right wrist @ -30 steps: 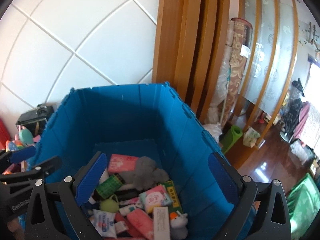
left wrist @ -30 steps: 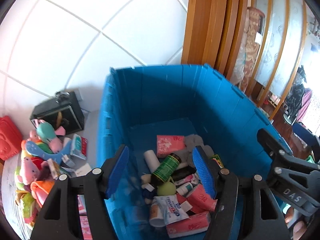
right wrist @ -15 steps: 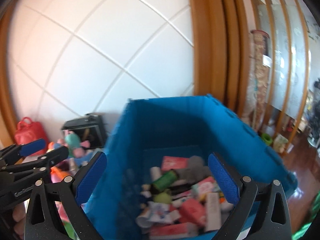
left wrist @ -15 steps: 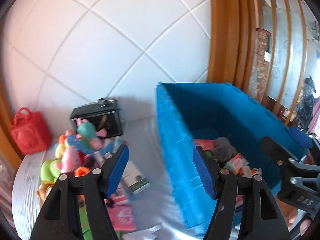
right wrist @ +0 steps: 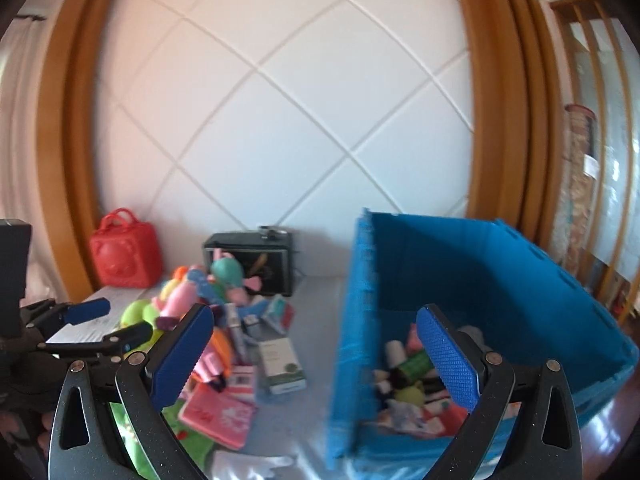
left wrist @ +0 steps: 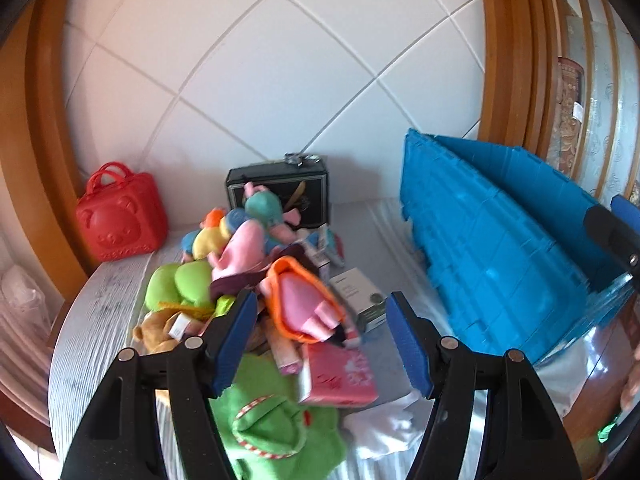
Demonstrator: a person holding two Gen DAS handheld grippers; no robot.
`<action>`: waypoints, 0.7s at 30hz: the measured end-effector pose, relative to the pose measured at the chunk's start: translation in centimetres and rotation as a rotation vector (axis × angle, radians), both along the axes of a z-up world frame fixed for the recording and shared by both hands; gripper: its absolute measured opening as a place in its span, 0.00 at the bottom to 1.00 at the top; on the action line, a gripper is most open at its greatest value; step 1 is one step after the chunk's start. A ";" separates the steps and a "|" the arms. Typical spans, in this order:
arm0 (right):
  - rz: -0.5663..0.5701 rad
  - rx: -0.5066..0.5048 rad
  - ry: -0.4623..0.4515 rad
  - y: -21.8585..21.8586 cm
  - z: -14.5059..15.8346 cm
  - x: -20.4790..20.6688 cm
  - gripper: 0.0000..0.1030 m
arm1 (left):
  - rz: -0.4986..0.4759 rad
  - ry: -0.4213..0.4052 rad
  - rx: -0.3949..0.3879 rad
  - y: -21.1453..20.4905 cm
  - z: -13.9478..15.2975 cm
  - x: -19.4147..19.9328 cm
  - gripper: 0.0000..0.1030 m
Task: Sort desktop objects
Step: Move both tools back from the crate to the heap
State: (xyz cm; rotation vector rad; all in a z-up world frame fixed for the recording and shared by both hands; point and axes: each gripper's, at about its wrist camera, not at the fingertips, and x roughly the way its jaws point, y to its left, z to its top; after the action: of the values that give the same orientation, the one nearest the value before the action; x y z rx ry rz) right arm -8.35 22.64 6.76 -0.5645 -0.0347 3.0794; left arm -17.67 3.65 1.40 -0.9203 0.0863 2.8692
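A heap of plush toys (left wrist: 240, 256) and small packs lies on the white table (left wrist: 100, 320). My left gripper (left wrist: 322, 332) is open and empty above the heap, over an orange and pink toy (left wrist: 304, 304) and a pink pack (left wrist: 340, 372). A white and green box (left wrist: 362, 298) lies beside them. The blue crate (left wrist: 500, 248) stands to the right. My right gripper (right wrist: 316, 356) is open and empty over the crate's left wall (right wrist: 352, 320). Several small packs and bottles (right wrist: 408, 384) lie inside. The left gripper (right wrist: 100, 324) shows at the right wrist view's left edge.
A red bear-faced case (left wrist: 120, 216) stands at the back left by the wall. A black box (left wrist: 280, 196) stands behind the heap. A green plush (left wrist: 272, 420) and white cloth (left wrist: 384, 424) lie near the table's front. A wooden door frame (left wrist: 500, 60) rises behind the crate.
Both grippers have swung left, away from the crate's inside. The left one now looks at the toy heap; the right one has moved from above the crate's contents to its left wall.
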 end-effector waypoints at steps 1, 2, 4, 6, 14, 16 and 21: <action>0.014 0.006 -0.002 -0.7 -0.3 -0.1 1.00 | 0.013 -0.008 -0.006 -1.1 -0.6 0.1 0.64; 0.033 0.013 -0.008 -1.7 -0.8 -0.2 1.00 | 0.027 -0.018 -0.012 -2.0 -1.2 0.2 0.64; 0.065 0.017 -0.028 -3.5 -1.9 -0.5 1.00 | 0.059 -0.052 -0.023 -4.0 -2.9 0.1 0.64; 0.099 0.019 -0.057 -4.9 -3.1 -1.0 1.00 | 0.081 -0.087 -0.024 -5.9 -4.4 0.0 0.64; 0.128 0.002 -0.208 -9.1 -8.4 -3.5 1.00 | 0.201 -0.246 -0.011 -14.3 -11.3 -0.1 0.64; 0.125 -0.029 -0.252 -9.5 -10.0 -4.2 1.00 | 0.229 -0.277 -0.011 -16.2 -12.8 0.2 0.64; 0.108 -0.123 -0.391 -10.3 -14.4 -6.3 1.00 | 0.270 -0.340 -0.016 -19.7 -16.2 0.4 0.64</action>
State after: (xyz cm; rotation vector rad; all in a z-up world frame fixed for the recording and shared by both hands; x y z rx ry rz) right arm -14.69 12.31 -7.61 -1.1987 0.1265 3.0322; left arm -17.24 -16.10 -14.83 -1.5137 -0.0523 2.8955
